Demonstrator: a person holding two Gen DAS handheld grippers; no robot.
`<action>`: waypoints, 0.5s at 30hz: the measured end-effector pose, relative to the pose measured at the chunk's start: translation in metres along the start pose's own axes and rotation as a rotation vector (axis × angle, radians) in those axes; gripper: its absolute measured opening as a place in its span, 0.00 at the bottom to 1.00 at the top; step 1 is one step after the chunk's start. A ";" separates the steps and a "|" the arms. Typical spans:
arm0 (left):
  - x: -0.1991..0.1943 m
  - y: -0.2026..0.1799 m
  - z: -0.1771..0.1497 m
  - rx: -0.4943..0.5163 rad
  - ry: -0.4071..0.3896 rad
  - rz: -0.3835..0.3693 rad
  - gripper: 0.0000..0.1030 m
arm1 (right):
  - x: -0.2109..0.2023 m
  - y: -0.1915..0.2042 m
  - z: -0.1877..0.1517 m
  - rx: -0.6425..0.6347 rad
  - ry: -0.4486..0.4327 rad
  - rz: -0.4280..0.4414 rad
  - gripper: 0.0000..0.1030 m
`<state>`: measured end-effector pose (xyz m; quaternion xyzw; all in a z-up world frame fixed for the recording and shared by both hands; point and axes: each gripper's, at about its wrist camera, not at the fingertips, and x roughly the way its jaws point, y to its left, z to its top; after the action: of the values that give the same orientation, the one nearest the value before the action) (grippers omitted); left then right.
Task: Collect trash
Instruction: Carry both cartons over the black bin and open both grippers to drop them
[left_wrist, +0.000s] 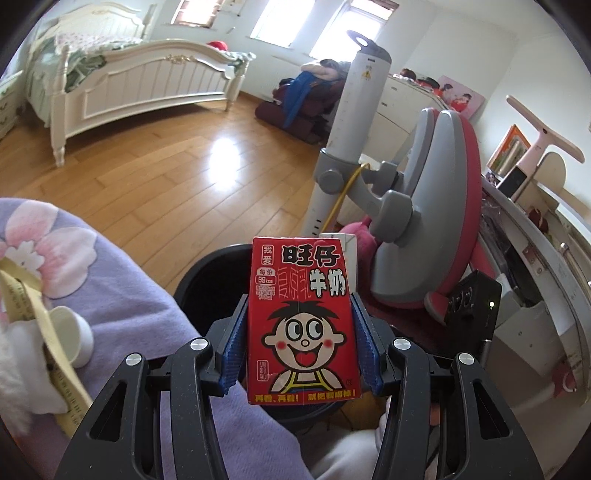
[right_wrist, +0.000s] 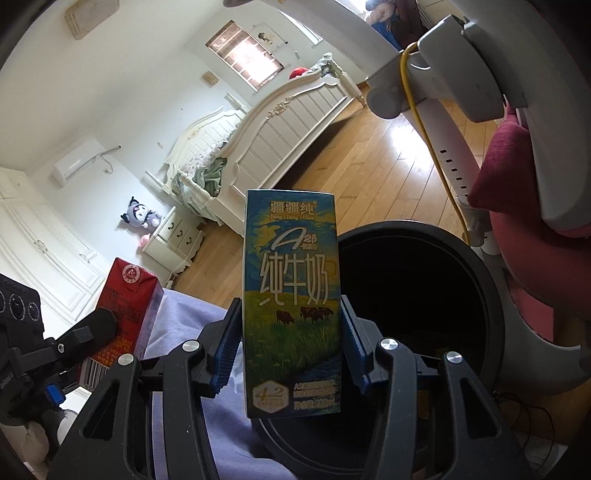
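Cartons risk missing: left tool (left_wrist: 300, 334) clamps red carton (left_wrist: 303, 321), right tool (right_wrist: 288, 345) blue carton (right_wrist: 291, 306); bin (right_wrist: 424, 295) sits probably just ahead.

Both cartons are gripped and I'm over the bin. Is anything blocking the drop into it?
Nothing visible blocks it. The black trash bin has no lid, and its mouth lies open just behind the blue milk carton in the right tongs. The red milk carton in the left tongs also sits over the bin's rim.
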<state>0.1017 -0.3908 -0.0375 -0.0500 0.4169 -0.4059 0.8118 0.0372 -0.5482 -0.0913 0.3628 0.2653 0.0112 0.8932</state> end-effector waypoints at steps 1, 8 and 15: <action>0.003 0.000 0.000 -0.001 0.004 -0.002 0.50 | 0.001 -0.001 0.000 0.003 0.003 -0.003 0.48; 0.019 0.002 0.002 -0.008 0.020 0.016 0.52 | 0.007 -0.008 0.001 0.026 0.024 -0.032 0.51; -0.005 0.001 0.007 -0.007 -0.020 0.069 0.79 | -0.005 0.006 -0.001 0.029 -0.008 -0.068 0.85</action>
<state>0.1059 -0.3884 -0.0303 -0.0423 0.4117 -0.3757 0.8292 0.0338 -0.5446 -0.0860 0.3665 0.2740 -0.0246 0.8888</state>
